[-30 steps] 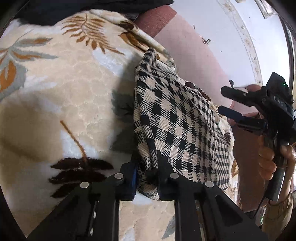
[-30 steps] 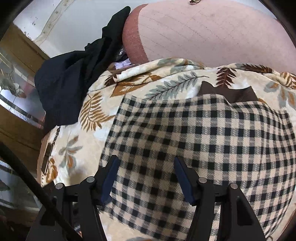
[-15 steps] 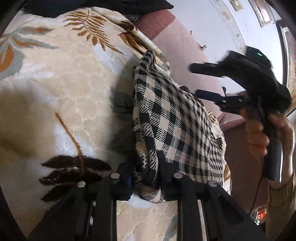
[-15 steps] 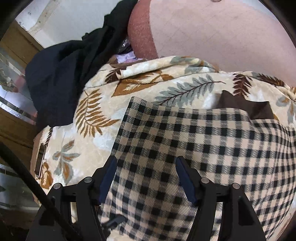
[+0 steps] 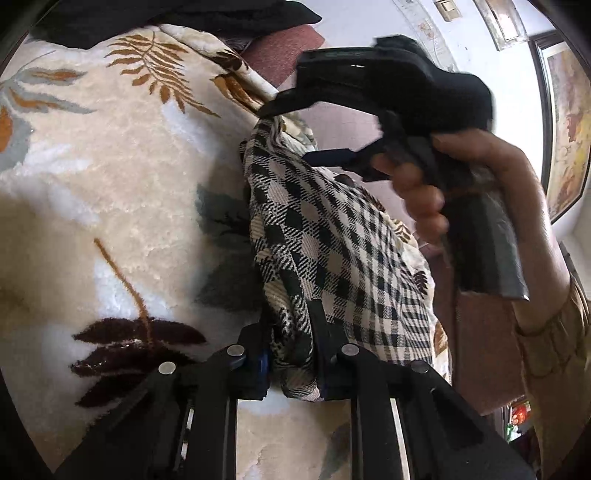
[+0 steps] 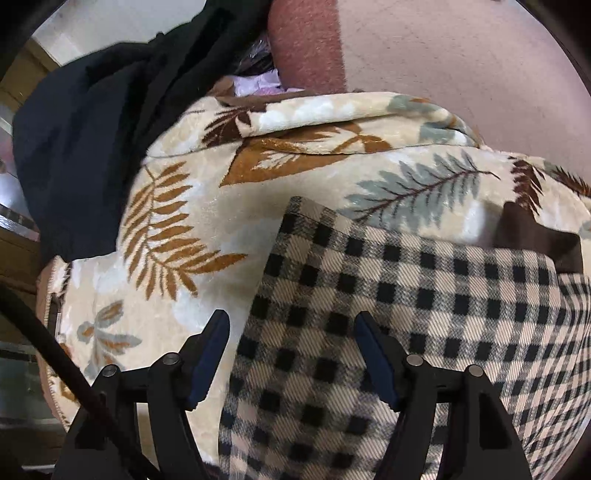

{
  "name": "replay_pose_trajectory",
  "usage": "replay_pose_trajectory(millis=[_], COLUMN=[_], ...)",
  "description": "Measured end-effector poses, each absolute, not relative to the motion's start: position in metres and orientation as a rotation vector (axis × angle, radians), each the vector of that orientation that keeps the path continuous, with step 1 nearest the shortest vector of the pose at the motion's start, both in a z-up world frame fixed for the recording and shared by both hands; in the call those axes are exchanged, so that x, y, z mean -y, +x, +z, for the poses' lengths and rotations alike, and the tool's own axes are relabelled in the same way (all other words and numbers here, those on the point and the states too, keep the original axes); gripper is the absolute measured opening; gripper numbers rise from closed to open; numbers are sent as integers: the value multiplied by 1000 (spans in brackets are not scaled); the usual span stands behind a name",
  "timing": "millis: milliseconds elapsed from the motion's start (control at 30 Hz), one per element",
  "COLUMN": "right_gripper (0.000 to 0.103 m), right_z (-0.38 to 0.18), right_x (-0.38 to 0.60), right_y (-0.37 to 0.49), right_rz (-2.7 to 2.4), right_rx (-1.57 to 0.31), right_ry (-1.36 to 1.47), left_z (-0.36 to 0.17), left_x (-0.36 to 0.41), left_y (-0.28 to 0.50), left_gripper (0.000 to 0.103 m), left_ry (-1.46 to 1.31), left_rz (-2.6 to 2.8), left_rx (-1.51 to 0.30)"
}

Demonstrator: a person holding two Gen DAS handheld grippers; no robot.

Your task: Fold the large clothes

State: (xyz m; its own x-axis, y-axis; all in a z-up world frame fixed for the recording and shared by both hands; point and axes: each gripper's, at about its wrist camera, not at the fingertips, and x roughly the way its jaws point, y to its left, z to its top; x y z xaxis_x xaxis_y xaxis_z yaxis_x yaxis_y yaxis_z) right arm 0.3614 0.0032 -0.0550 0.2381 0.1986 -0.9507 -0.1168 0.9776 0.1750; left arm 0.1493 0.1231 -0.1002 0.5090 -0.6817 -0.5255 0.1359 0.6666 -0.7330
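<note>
We see, at far left, a cream plush blanket printed with orange, grey and brown fern leaves (image 5: 110,177) covering the bed, a heap of black clothing (image 6: 81,147) bunched at its far edge. Our left gripper (image 5: 291,365) is closed narrow on a gathered corner of the black-and-cream checked woven garment (image 5: 332,243), which lies on the blanket in a folded strip running away from that gripper. Further right, in the left wrist view, our right gripper (image 5: 295,133), a black two-finger tool held by a bare hand (image 5: 480,177) with a tan sleeve (image 5: 554,350) at the wrist, hovers over the far end of the garment. Its jaws are opening, with nothing pinched between them. In its own view the blue-padded fingers (image 6: 207,362) stand wide apart above the cloth, the left one past the garment's edge over the blanket, the right one over the checks. Beyond the blanket, at right, lies a pink-brown mattress surface (image 6: 461,66), and a white wall (image 5: 369,22) rises behind it.
</note>
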Motion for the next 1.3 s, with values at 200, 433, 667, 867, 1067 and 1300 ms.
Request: replay_pose_trajectory(millis=[200, 433, 667, 867, 1067, 1300], right_gripper=[76, 76, 71, 32, 18, 17], right_z=[-71, -86, -99, -92, -81, -56], right_x=[-20, -31, -42, -38, -17, 10], right_y=[375, 386, 387, 379, 375, 371], right_rz=[132, 67, 20, -4, 47, 144], right_rx=[-1333, -1339, -1329, -1339, -1311, -1267], right_ry=[-19, -107, -218, -250, -167, -16], left_z=[-107, -112, -116, -112, -104, -81], left_x=[-127, -130, -127, -121, -125, -118], left_y=[151, 152, 158, 157, 147, 138], left_gripper=[17, 17, 17, 16, 12, 12], left_ry=[-714, -740, -725, -723, -723, -672], left_rz=[-555, -560, -541, -539, -551, -555], left_rx=[-920, -931, -941, -934, -877, -837])
